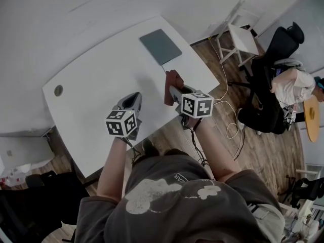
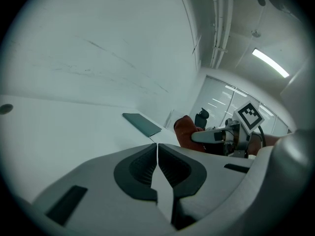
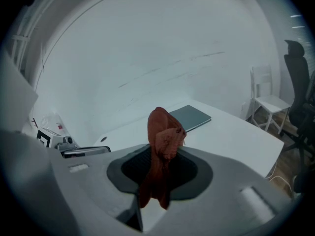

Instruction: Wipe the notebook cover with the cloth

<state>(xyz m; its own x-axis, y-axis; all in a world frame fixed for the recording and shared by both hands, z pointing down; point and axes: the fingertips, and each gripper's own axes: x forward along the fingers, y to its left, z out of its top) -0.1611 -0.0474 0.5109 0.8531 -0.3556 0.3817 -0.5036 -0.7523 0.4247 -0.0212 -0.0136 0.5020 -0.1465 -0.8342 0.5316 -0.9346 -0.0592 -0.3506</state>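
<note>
R tool [image 1: 172, 91] pinches cloth [image 3: 162, 139]; notebook [image 3: 189, 117] lies straight ahead, apart, nearer R. L tool [image 2: 157, 155] pressed together, empty.

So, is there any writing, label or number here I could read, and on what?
"AR": curved print on the person's dark grey T-shirt; further letters lost in folds.
Black-and-white marker cubes: square patterns only, no letters.
No print visible on the flat grey notebook or rust-red cloth.
Red print on a crumpled white bag: too small to read.
</note>
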